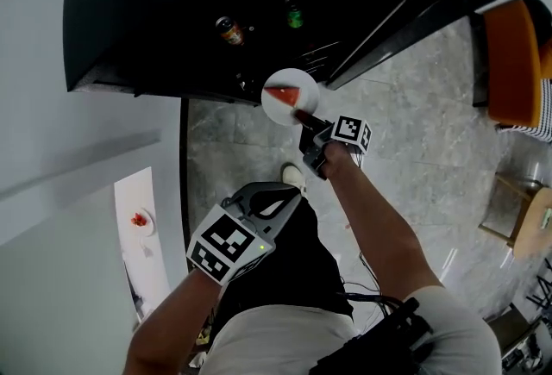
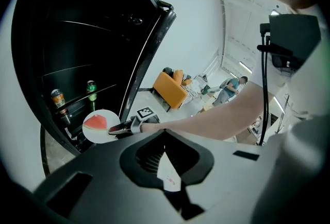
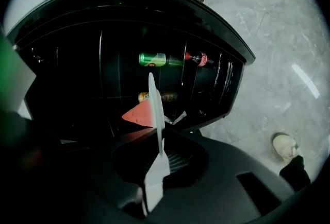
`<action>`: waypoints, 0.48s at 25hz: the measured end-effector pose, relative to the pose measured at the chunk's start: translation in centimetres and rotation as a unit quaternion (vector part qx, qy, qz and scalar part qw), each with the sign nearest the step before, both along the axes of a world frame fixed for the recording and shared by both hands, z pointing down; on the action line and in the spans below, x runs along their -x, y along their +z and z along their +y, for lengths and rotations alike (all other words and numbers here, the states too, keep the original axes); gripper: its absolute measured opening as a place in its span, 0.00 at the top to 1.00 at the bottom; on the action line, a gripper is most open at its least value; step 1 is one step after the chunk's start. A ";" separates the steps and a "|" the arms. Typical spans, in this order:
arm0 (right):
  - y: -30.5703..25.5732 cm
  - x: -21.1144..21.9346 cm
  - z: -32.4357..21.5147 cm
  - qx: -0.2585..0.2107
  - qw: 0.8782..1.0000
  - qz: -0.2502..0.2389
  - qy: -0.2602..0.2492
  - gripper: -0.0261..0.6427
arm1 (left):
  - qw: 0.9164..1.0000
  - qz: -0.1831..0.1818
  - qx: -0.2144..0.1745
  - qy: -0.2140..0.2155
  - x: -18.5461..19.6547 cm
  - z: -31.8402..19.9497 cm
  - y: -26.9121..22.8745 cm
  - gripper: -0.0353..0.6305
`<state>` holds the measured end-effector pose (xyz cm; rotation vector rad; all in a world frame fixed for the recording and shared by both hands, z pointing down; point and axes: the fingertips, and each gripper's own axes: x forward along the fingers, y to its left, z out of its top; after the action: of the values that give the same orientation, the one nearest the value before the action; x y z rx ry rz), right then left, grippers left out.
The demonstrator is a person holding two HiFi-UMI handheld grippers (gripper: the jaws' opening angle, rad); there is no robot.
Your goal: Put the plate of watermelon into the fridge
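Gripping a round white plate (image 1: pixel 278 109) of red watermelon wedge (image 1: pixel 282 94) by its rim in the right gripper (image 1: pixel 304 116), just short of the open black fridge (image 1: pixel 155 20) ahead. Keeping the left gripper (image 1: pixel 278 196) well behind, jaws narrow, empty. Left to do, seemingly: shelving, release.

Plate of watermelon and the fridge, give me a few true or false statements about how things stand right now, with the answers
1. The right gripper is shut on the rim of the plate. True.
2. The plate already rests on a fridge shelf. False: it is held up in front of the fridge, borne only by the gripper.
3. One watermelon slice lies on the plate. True.
4. The fridge door is closed. False: it stands open, and the inside shows.
5. A green can stands inside the fridge. True.
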<state>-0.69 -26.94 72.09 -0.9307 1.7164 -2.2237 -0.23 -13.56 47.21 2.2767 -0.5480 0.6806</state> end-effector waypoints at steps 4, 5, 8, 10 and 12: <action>1.6 1.1 -2.5 0.006 1.000 -0.010 0.011 0.92 | 1.000 -0.004 -0.004 0.017 -0.3 -0.2 -0.2 0.93; 1.9 1.2 -3.1 0.006 1.000 -0.011 0.014 0.92 | 1.000 -0.004 -0.005 0.019 -0.5 -0.2 -0.3 0.93; 2.6 1.7 -5.4 0.003 1.000 -0.013 0.022 0.92 | 1.000 -0.004 -0.011 0.020 -0.5 -0.8 -0.3 0.93; 3.1 2.5 -6.9 0.002 1.000 -0.015 0.025 0.92 | 1.000 -0.006 -0.013 0.018 -0.1 -1.4 -0.1 0.93; 3.6 3.2 -8.2 0.003 0.999 -0.017 0.029 0.92 | 1.000 -0.009 -0.014 0.019 0.2 -1.9 0.1 0.93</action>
<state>-3.92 -35.11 75.70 -0.9258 1.6484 -2.1963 -0.42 -15.47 47.35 2.3144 -0.5275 0.7155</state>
